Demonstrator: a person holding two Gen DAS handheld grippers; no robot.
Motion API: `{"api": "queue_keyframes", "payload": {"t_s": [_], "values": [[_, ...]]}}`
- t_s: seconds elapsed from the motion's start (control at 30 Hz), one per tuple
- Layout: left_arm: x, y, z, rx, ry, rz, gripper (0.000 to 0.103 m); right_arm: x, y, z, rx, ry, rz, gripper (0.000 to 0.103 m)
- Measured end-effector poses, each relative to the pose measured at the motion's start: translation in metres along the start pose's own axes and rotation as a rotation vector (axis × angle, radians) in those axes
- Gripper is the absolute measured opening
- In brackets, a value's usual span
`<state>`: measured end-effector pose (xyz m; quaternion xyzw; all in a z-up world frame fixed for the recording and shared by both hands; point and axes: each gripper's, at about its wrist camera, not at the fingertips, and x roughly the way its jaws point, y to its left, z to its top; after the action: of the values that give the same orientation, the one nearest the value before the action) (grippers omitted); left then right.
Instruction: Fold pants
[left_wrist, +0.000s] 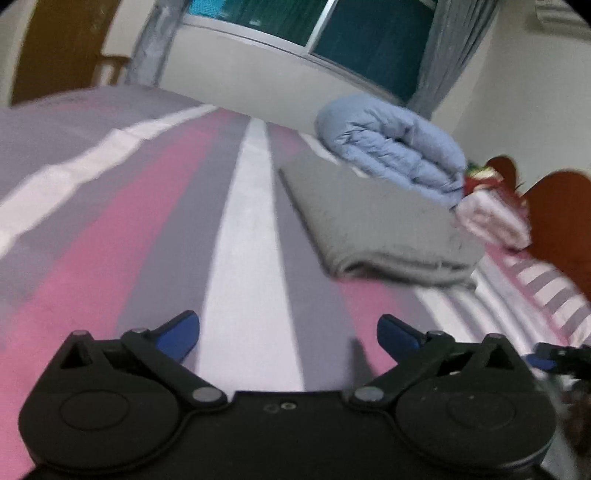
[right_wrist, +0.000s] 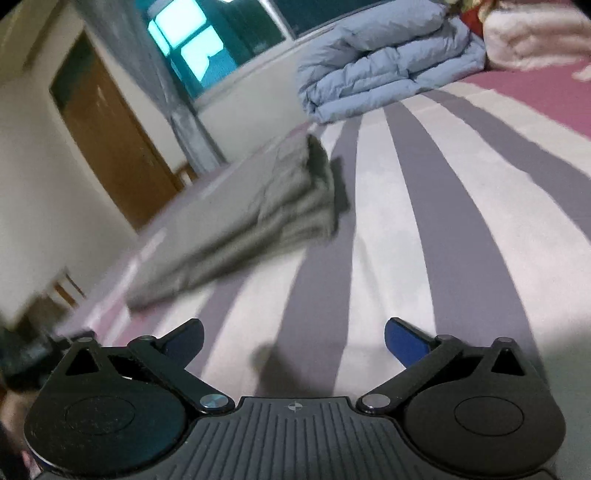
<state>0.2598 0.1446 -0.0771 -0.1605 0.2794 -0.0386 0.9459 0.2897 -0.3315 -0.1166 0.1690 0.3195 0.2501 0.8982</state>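
Note:
The grey pants (left_wrist: 373, 225) lie folded into a flat stack on the striped bed cover (left_wrist: 147, 229), ahead and to the right in the left wrist view. My left gripper (left_wrist: 288, 336) is open above the bed, well short of the pants, with nothing between its blue fingertips (left_wrist: 181, 332). In the right wrist view the same folded grey pants (right_wrist: 243, 218) lie ahead to the left, blurred. My right gripper (right_wrist: 293, 339) is open too, empty, over the grey and white stripes (right_wrist: 369, 258). The right gripper's tip (left_wrist: 554, 358) shows at the left view's right edge.
A folded light blue duvet (left_wrist: 399, 147) lies beyond the pants, with a pink folded blanket (left_wrist: 495, 218) beside it near a dark red headboard (left_wrist: 565, 229). A window (left_wrist: 332, 26), grey curtains (right_wrist: 177, 96) and a brown door (right_wrist: 110, 136) stand past the bed.

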Motion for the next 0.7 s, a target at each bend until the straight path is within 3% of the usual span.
{"api": "queue_keyframes", "payload": {"t_s": [0.07, 0.13, 0.17, 0.23, 0.33, 0.43, 0.5, 0.7], "values": [[-0.018, -0.003, -0.01, 0.017, 0.009, 0.053, 0.097, -0.017, 0.017, -0.018, -0.049, -0.003, -0.063, 0.103], [-0.038, -0.01, -0.019, 0.025, -0.005, 0.087, 0.097, -0.038, 0.033, -0.04, -0.078, -0.061, -0.172, 0.103], [-0.051, -0.016, -0.024, 0.033, -0.016, 0.09, 0.097, -0.044, 0.045, -0.041, -0.125, -0.041, -0.183, 0.103], [-0.078, -0.03, -0.035, 0.043, -0.038, 0.089, 0.097, -0.072, 0.066, -0.046, -0.171, -0.138, -0.204, 0.103], [-0.122, -0.053, -0.036, 0.06, -0.129, 0.113, 0.097, -0.109, 0.083, -0.058, -0.12, -0.185, -0.152, 0.103], [-0.156, -0.069, -0.052, 0.069, -0.161, 0.122, 0.097, -0.147, 0.108, -0.08, -0.141, -0.231, -0.15, 0.103], [-0.18, -0.078, -0.065, 0.071, -0.192, 0.082, 0.097, -0.169, 0.124, -0.094, -0.155, -0.249, -0.143, 0.103], [-0.22, -0.111, -0.092, 0.154, -0.181, 0.009, 0.097, -0.214, 0.158, -0.125, -0.21, -0.255, -0.155, 0.103]]}}
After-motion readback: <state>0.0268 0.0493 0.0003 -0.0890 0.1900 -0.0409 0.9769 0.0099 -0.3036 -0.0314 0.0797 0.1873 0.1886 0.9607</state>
